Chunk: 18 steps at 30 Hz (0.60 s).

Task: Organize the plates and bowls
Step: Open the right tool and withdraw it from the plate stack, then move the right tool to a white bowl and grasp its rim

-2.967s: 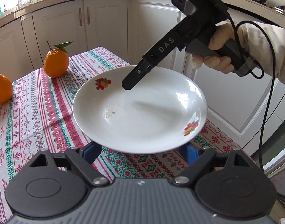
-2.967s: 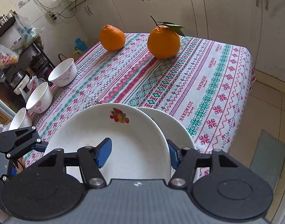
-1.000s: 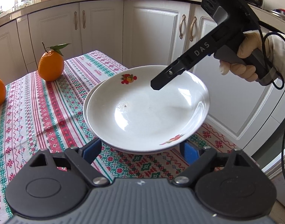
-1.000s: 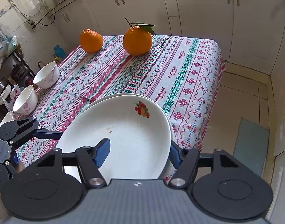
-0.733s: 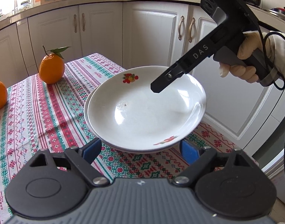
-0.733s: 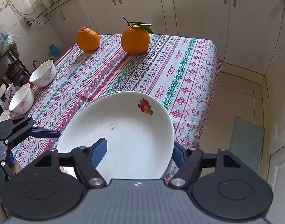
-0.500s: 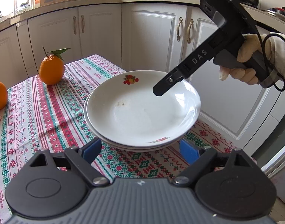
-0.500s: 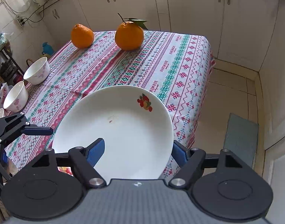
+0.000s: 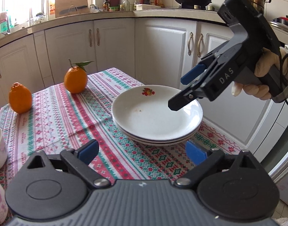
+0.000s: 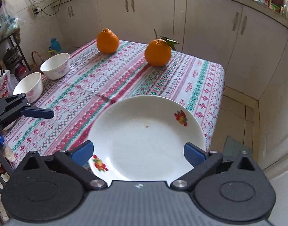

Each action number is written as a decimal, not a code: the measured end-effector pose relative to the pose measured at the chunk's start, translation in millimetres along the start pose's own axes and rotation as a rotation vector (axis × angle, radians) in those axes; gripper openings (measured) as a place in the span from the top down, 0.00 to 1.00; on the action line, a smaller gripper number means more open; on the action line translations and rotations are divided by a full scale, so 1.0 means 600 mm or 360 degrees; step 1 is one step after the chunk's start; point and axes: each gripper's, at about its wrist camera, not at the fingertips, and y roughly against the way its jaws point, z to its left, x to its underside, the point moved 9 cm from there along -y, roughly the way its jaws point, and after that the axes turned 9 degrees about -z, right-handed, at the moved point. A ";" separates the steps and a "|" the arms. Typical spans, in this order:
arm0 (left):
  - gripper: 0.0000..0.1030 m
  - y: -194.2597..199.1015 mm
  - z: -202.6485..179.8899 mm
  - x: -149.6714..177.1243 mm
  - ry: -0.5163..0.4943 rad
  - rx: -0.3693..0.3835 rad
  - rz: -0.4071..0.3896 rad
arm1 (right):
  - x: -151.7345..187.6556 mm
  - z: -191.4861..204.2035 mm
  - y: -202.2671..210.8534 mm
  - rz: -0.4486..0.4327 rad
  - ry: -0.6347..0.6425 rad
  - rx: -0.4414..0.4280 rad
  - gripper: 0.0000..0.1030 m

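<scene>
The round white glazed ceramic plates (image 9: 157,120) shine glossy and smooth, lying on the woven red-and-green patterned cloth tablecloth (image 9: 55,116), which looks matt. Beyond the plates, two orange citrus fruits (image 10: 158,52) show dimpled, faintly shiny peel. Left of them, the white bowls (image 10: 55,66) look like glossy ceramic.

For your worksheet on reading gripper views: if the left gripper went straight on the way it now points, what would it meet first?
Probably the near rim of the stacked plates, which lie straight ahead of the open left gripper; depth is uncertain.

plates (image 9: 157,120) stacked, table (image 9: 55,116) corner | oranges (image 9: 75,79) behind | bowls (image 10: 55,66) left
</scene>
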 end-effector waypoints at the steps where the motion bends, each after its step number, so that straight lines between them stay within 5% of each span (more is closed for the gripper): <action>1: 0.04 0.014 0.010 0.000 0.0001 -0.0029 -0.0015 | -0.006 0.015 0.001 -0.0023 0.0017 -0.0004 0.00; 18: 0.03 0.254 0.163 0.101 0.0021 -0.0474 -0.0044 | -0.050 0.319 -0.060 -0.0291 0.0214 -0.0134 0.00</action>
